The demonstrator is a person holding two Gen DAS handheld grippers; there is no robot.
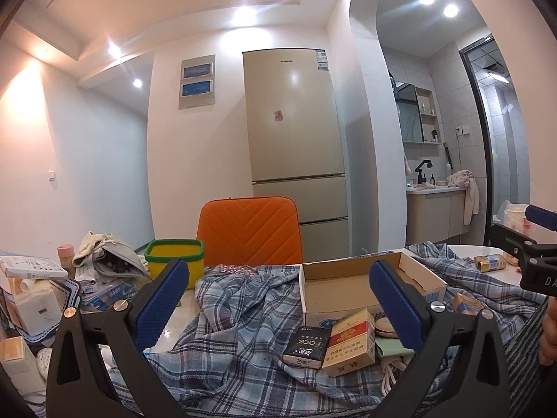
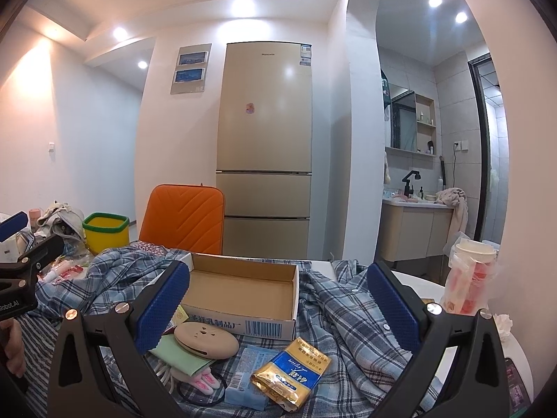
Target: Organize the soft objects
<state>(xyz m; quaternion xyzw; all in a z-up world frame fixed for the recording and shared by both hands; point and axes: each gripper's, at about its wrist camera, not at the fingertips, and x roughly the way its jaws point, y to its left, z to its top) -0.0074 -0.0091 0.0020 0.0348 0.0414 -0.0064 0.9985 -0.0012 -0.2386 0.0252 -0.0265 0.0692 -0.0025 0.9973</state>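
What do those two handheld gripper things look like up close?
Each gripper, left gripper and right gripper, has a black, angular frame with triangular cut-outs, round metal bolt heads, and two fingers faced with blue dimpled pads. White lettering marks the bodies, only partly readable.

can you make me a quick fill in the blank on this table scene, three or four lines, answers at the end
1. The open cardboard box sits on a blue ______ shirt.
2. The chair back behind the table is coloured ______.
3. The yellow bin has a ______ rim.
4. Both the left tongs and the right tongs stand ______, holding nothing.

Missing words: plaid; orange; green; open
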